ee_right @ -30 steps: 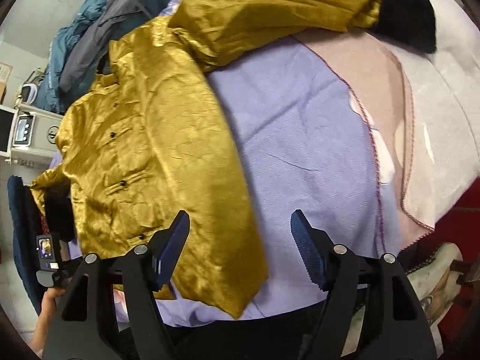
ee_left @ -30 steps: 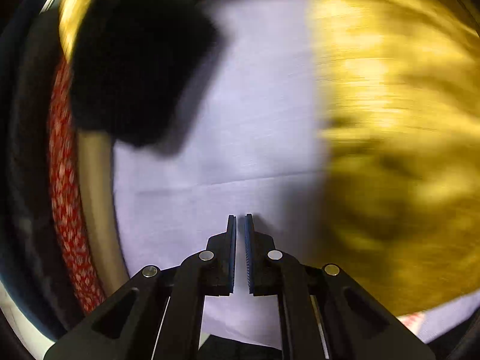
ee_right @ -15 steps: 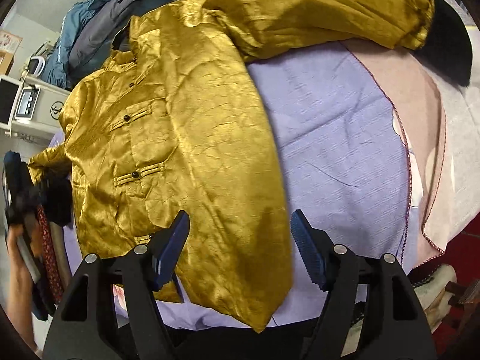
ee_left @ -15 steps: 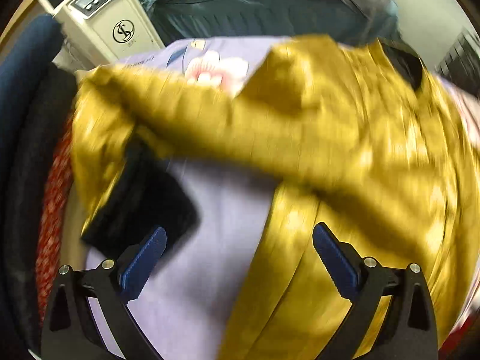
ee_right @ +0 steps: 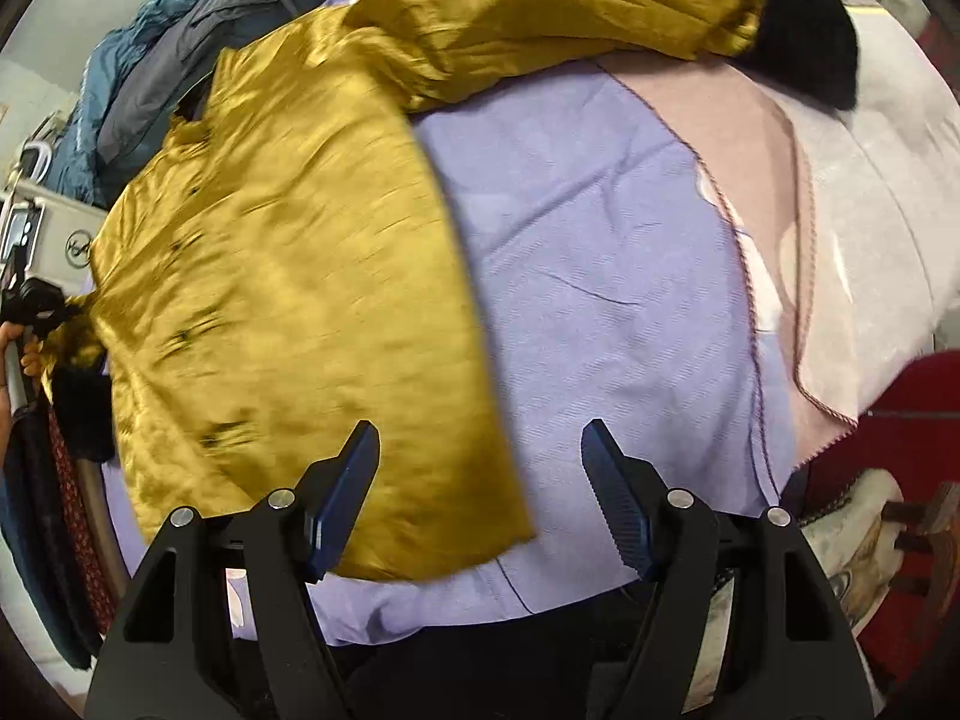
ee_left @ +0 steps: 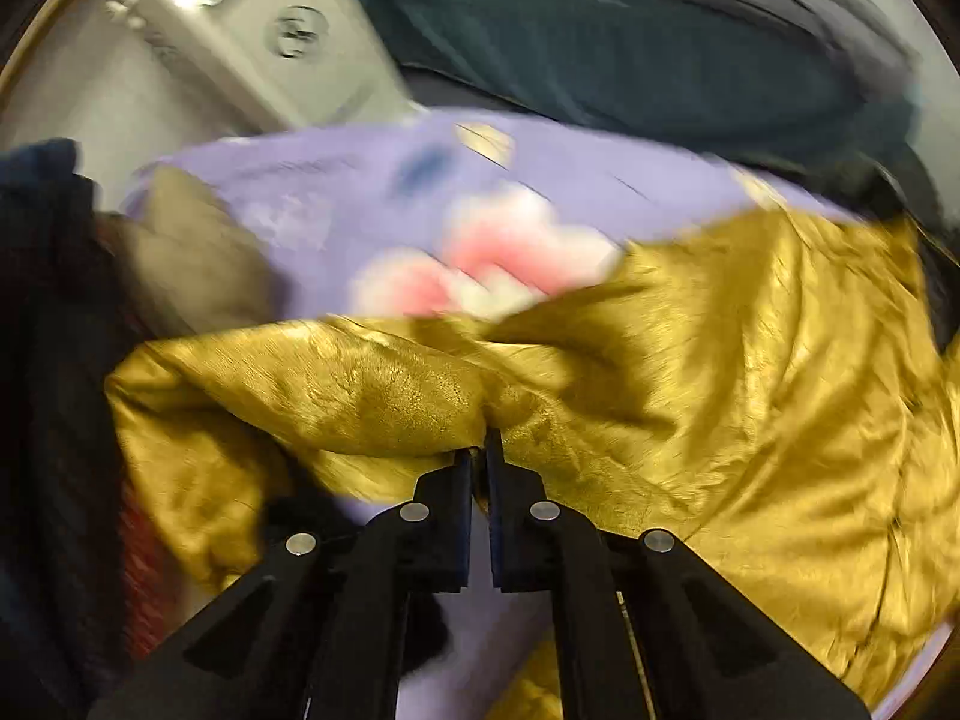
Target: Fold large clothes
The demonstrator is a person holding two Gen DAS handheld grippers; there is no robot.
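A shiny gold jacket (ee_right: 288, 276) with black fur cuffs lies front up on a lilac sheet (ee_right: 600, 300). Its right sleeve stretches across the top to a black cuff (ee_right: 804, 42). My left gripper (ee_left: 479, 450) is shut on a fold of the left sleeve (ee_left: 372, 396), near its dark cuff. In the right wrist view the left gripper (ee_right: 36, 306) shows small at the jacket's left edge. My right gripper (ee_right: 480, 480) is open and empty, hovering above the jacket's hem corner (ee_right: 480, 534) near the front edge.
A white appliance (ee_left: 264, 42) stands behind the bed at the left. Dark blue and grey coats (ee_left: 630, 60) are piled along the back. A pink blanket (ee_right: 750, 138) and a grey cover (ee_right: 870, 210) lie to the right. A shoe (ee_right: 858, 552) sits low at the right.
My left gripper was shut and empty, opened wide over the sleeve, and has now shut on the gold sleeve. The right gripper has stayed open, its view shifting slightly.
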